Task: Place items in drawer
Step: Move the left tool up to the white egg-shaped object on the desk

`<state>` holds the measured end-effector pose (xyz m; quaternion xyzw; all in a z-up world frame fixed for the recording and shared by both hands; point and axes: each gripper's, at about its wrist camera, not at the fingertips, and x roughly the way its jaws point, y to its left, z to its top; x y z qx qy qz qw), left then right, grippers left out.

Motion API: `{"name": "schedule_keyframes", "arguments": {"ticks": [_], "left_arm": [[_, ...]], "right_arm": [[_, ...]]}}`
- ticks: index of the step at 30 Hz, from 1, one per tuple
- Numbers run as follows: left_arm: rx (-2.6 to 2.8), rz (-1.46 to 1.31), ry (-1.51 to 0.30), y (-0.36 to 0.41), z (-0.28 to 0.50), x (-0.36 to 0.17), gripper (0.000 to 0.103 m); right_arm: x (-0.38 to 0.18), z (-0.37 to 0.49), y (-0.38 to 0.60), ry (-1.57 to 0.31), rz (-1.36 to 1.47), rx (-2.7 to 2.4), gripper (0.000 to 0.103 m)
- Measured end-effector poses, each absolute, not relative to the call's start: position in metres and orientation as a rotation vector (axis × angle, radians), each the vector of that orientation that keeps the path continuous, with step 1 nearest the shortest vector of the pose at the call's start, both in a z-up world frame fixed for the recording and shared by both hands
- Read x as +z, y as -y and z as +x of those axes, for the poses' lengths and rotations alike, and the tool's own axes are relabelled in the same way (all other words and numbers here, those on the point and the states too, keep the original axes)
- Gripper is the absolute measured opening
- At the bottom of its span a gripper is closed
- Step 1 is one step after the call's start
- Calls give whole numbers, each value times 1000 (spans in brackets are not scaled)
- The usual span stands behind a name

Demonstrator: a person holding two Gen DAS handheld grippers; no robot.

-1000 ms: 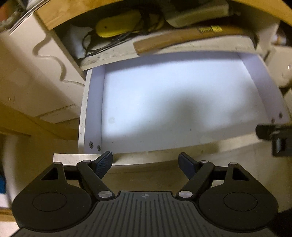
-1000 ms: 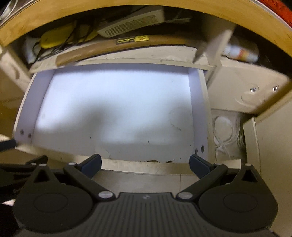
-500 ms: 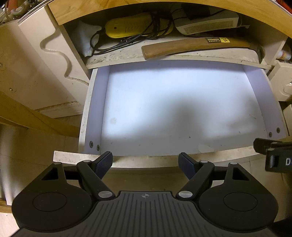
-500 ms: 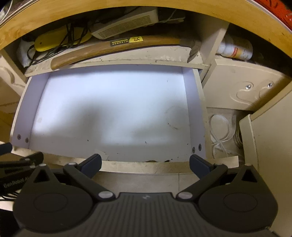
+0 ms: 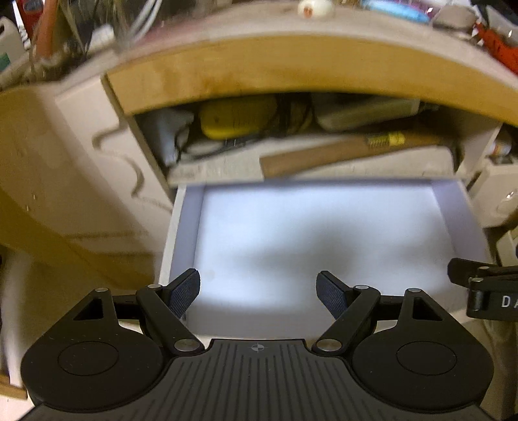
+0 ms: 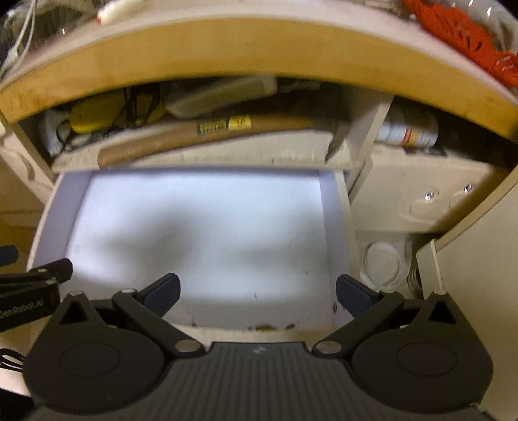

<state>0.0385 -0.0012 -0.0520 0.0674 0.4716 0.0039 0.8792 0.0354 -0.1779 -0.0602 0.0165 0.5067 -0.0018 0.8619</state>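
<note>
Shelf ahead of you: hammer (image 6: 207,134) lying lengthwise, yellow tool (image 5: 236,121) tangled in black cables behind it.
Right cubby: you see a labelled bottle (image 6: 408,131) on its side.
Worktop (image 6: 252,48): orange cloth (image 6: 463,35) at your right.

Both views have tilted upward since a second ago: the worktop (image 5: 291,19) and its clutter have come into sight above the shelf (image 5: 323,162). The left claw (image 5: 258,293) now overlaps the drawer (image 5: 323,233) floor, having stood short of its front edge. Both views are now blurred.
</note>
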Motion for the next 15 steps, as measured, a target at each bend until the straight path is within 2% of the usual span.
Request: {"name": "schedule_keyframes", "arguments": {"ticks": [15], "left_arm": [[-17,69,-775,7,41,-5,79]], "right_arm": [[1,34,180,-735,-25,-13,103]]}}
